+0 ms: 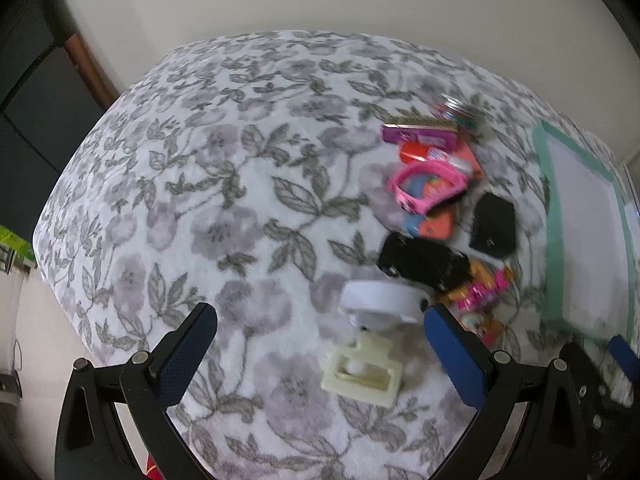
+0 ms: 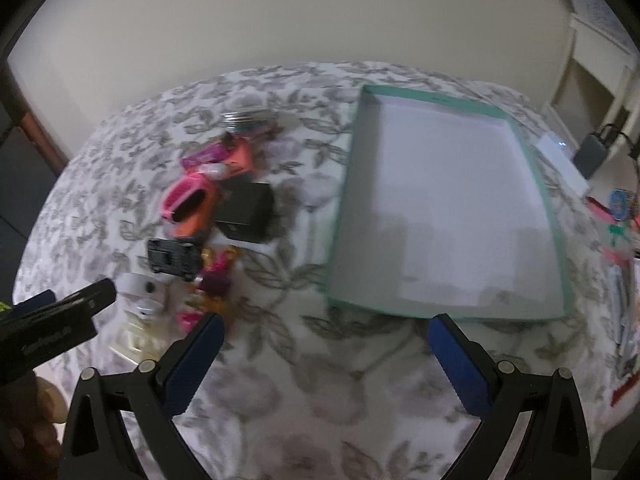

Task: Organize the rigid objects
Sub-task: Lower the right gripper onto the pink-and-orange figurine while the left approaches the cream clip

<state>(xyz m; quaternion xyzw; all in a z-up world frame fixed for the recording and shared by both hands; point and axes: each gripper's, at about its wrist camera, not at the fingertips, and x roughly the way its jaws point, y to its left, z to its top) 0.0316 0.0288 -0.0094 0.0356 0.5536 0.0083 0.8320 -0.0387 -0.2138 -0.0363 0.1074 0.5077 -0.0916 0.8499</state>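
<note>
Both tools, left (image 1: 320, 344) and right (image 2: 326, 346), are wide open, holding nothing. The toy pile (image 2: 208, 216) sits just left of the empty green box (image 2: 344, 208) on the flowery cloth (image 1: 200, 200).

— What did the left gripper (image 1: 320, 354) look like?

— Two black plastic arms, triangular and cut through with openings, each ending in a finger (image 1: 454, 356) faced with a dark blue, finely textured pad. Round silver pivot screws sat at the joints, two on either side.

— And the right gripper (image 2: 324, 354)?

— The same build: black linkages, blue pads (image 2: 192, 362), silver screw heads. To the left of its left finger, the other gripper's black body showed pale lettering, too blurred to read.

— Anything of the person?

— Only part of a hand (image 2: 32, 420), left of that same finger; no sleeve showed.
</note>
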